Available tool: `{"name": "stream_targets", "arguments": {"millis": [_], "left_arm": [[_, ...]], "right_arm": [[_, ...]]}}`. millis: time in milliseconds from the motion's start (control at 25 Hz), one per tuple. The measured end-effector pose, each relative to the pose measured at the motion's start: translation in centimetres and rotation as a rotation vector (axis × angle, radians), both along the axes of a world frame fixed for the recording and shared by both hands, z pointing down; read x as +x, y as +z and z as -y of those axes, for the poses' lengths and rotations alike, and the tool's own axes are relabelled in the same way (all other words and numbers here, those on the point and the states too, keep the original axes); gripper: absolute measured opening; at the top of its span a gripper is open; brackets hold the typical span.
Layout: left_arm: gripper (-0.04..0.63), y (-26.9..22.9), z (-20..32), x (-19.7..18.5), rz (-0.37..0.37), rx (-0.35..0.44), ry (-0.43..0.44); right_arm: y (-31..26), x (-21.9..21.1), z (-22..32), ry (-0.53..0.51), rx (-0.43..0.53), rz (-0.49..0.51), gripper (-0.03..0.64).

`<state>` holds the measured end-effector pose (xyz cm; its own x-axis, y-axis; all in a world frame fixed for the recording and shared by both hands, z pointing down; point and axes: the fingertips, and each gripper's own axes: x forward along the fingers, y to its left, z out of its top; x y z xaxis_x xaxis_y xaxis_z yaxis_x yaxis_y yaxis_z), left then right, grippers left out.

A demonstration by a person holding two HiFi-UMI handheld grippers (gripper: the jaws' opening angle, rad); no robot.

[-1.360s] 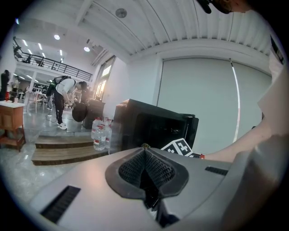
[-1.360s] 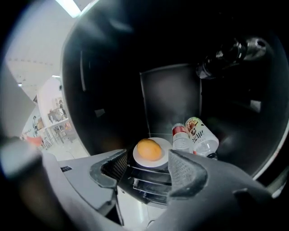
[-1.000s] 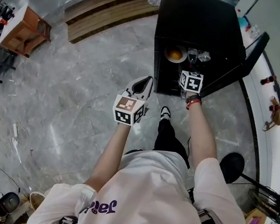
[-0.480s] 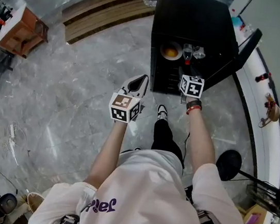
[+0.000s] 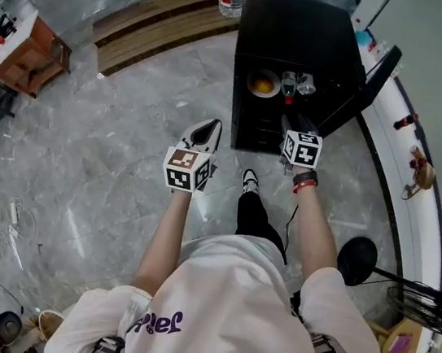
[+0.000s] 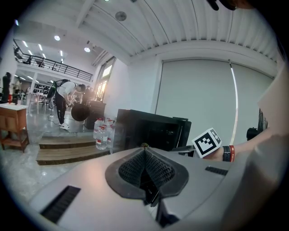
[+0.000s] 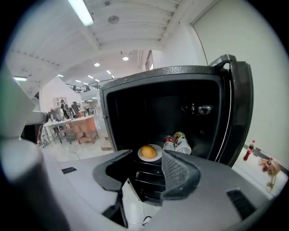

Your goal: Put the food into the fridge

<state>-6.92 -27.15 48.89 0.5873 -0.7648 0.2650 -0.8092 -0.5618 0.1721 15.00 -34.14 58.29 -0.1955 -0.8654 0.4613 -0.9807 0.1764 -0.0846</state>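
The fridge (image 5: 302, 29) stands at the far side of the floor (image 5: 119, 140) with its door (image 5: 369, 80) swung open to the right, which leaves the compartment reachable from the near side. The food (image 5: 264, 82), a round orange-yellow item, lies on a white plate (image 5: 252, 86) at the left of the shelf, inside the fridge. Two cans (image 5: 297, 83) stand just to its right. Judged from this layout, the placing step is done and shutting the door is the likely outstanding action. The right gripper (image 5: 292, 128) is held directly before the opening, near the shelf front. Its jaws are closing with the pads apart and nothing between them, so it carries no item. The left gripper (image 5: 207, 133) is held well left of the fridge, clear of the door's swing, with its pads pressed together on nothing. The can labels show red and green print too small to read. The purple lettering on the person's shirt (image 5: 212, 294) is foreshortened and illegible. The marker cubes (image 5: 301, 148) bear patterns only.
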Motion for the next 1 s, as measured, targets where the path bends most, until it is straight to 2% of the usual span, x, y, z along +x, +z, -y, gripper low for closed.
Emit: {"name": "stream_targets", "arguments": {"millis": [320,1000], "left_arm": [[0.019,-1.0,-1.0,-0.5,-0.02,0.031,0.017],[0.018,-2.8,-2.4,-0.8,-0.026,0.083,0.033]], "right_arm": [[-2.8,-1.0,-2.9,0.022,0.047,0.043,0.179],[-8.5,-3.2,-8.0,0.012,0.155,0.024,0.13]]}}
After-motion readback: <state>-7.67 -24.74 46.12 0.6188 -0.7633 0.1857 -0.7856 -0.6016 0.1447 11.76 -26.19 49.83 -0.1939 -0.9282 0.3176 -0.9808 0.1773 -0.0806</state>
